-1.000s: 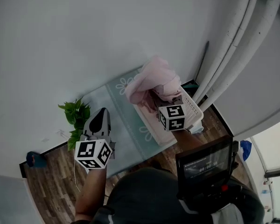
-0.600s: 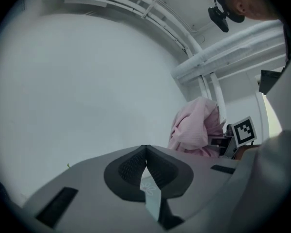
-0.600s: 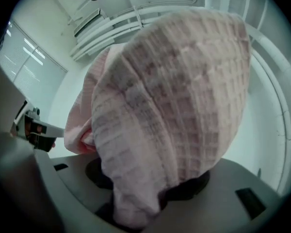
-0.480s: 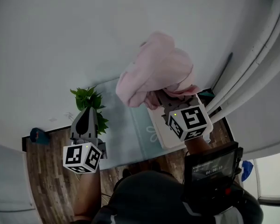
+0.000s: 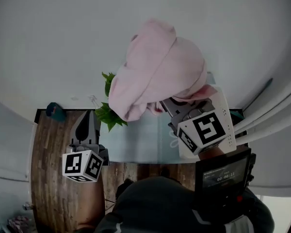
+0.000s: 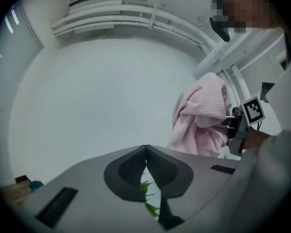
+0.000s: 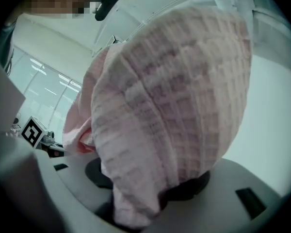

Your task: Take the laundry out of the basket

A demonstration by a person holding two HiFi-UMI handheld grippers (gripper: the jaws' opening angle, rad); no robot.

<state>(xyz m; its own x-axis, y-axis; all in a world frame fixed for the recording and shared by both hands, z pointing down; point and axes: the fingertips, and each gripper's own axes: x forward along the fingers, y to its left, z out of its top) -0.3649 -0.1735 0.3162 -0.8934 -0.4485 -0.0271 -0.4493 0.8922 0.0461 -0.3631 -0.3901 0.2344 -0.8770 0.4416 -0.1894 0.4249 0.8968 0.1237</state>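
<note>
Nearest are two hand-held grippers. The left hand-held gripper (image 5: 86,124) has its dark ribbed pads pressed together with nothing between them, and it hangs over the wood-plank floor (image 5: 48,149). The right hand-held gripper (image 5: 173,105) is clamped on one pink waffle-weave cloth (image 5: 155,72). The cloth is bunched into a soft rounded bundle and held up in the air, above one white basket (image 5: 226,111) with small holes in its wall. The basket stands on one flat, pale teal mat (image 5: 136,142). One plant (image 5: 108,114) with pointed green leaves shows past the cloth's lower edge. Farthest is a plain white wall (image 5: 63,42).
</note>
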